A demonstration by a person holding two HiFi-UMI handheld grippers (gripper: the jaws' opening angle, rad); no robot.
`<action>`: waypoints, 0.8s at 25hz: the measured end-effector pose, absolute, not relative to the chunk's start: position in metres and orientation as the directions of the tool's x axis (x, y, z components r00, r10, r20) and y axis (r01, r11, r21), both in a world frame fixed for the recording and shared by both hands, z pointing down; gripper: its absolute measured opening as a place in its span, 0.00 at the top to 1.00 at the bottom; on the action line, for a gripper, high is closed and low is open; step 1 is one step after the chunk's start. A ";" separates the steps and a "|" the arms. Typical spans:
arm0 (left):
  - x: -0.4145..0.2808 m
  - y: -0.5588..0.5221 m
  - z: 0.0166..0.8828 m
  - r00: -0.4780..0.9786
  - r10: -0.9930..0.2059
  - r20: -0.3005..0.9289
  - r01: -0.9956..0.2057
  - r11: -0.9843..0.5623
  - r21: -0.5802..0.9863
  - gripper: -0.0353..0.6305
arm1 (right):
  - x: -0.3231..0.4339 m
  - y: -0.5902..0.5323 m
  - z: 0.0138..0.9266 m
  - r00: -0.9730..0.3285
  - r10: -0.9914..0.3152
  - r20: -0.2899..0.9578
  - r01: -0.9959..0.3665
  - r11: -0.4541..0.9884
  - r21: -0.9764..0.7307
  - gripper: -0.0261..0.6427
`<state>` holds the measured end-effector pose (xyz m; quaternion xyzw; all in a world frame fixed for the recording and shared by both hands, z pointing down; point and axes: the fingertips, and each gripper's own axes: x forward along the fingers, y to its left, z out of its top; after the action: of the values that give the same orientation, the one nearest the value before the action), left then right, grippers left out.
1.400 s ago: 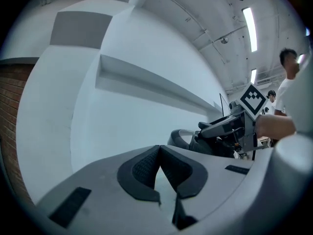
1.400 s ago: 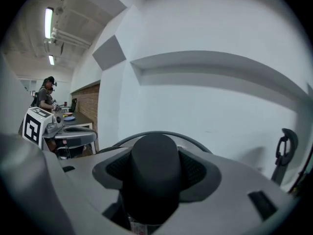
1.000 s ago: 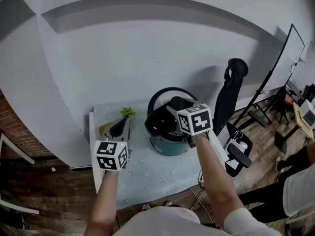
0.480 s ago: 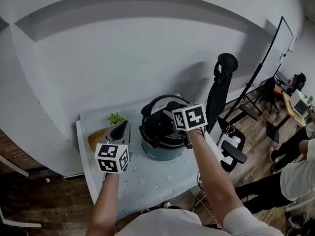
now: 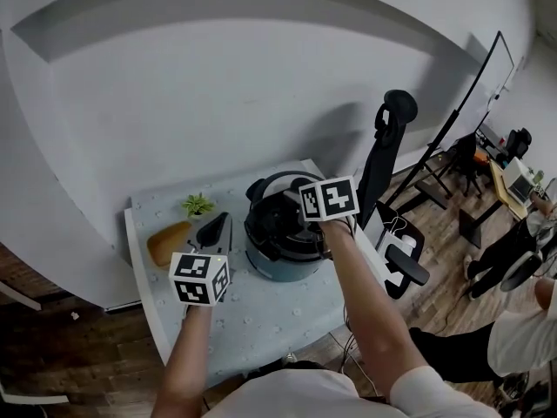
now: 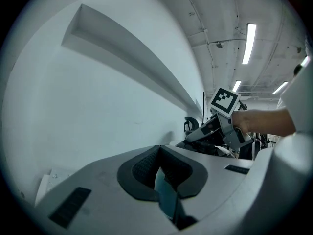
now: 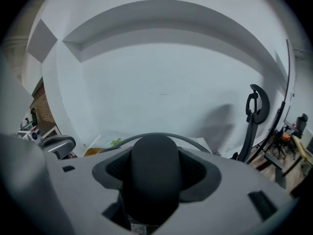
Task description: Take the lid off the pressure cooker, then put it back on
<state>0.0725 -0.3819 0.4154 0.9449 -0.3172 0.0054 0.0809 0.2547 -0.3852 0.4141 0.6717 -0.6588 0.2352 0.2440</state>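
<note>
Pressure cooker lid (image 5: 271,220): it lies over the top of the pressure cooker (image 5: 287,266), and its dark disc covers the pot mouth. You cannot tell from here whether it is fully seated or turned to lock.
Lid handle (image 7: 151,155): the rounded black grip fills the gap between your right jaws, with both pads pressed against its sides.
Right gripper (image 7: 154,177): it is clamped on that handle directly above the cooker, so the lid's weight and alignment are in your right hand.
Left gripper (image 6: 159,153): its pads meet with nothing held. It hovers over the table to the left of the cooker, on your side of it and apart from it.
Arms: your right forearm reaches forward across the near table edge to the cooker's top. Your left forearm runs alongside it, lower and shorter, and stops before the cooker.
Progress: as the lid lies, this looks like either the first grip or the final setting down, and the pictures do not settle which. Seating it and letting go of the handle is what remains at the least.
Table (image 5: 261,316): the cooker stands on its right part.
Left of the cooker: a small green plant (image 5: 197,205) and an orange-brown object (image 5: 168,244), both clear of it.
Right of the cooker: a black office chair (image 5: 389,146) off the table.
</note>
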 end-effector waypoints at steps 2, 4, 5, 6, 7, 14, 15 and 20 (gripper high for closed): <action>0.071 -0.382 0.418 0.800 -0.597 0.064 -0.599 -0.786 0.155 0.93 | 0.256 -0.387 0.416 0.038 -0.764 0.645 -0.999 -0.029 0.025 0.55; 0.069 -0.383 0.421 0.800 -0.596 0.067 -0.598 -0.785 0.159 0.93 | 0.257 -0.387 0.417 0.051 -0.757 0.652 -0.999 -0.039 0.033 0.55; 0.068 -0.383 0.422 0.800 -0.596 0.068 -0.599 -0.785 0.161 0.93 | 0.257 -0.388 0.418 0.057 -0.753 0.656 -0.998 -0.045 0.035 0.55; 0.067 -0.383 0.423 0.799 -0.597 0.069 -0.599 -0.784 0.163 0.93 | 0.257 -0.388 0.418 0.062 -0.750 0.659 -0.998 -0.052 0.035 0.55; 0.067 -0.383 0.424 0.799 -0.597 0.070 -0.599 -0.783 0.165 0.93 | 0.258 -0.388 0.419 0.067 -0.747 0.661 -0.998 -0.058 0.035 0.55; 0.070 -0.379 0.427 0.805 -0.590 0.070 -0.592 -0.788 0.169 0.93 | 0.260 -0.383 0.425 0.075 -0.746 0.662 -0.996 -0.087 0.015 0.55; 0.072 -0.377 0.427 0.806 -0.587 0.070 -0.590 -0.790 0.169 0.93 | 0.260 -0.382 0.426 0.074 -0.749 0.658 -0.996 -0.088 0.012 0.55; 0.075 -0.369 0.432 0.808 -0.583 0.083 -0.588 -0.791 0.171 0.93 | 0.259 -0.383 0.425 0.070 -0.771 0.632 -0.997 -0.075 0.018 0.55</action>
<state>0.0754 -0.3694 0.4325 0.9461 -0.3093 0.0127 0.0948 0.2587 -0.3825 0.4248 0.6928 -0.6382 0.2403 0.2347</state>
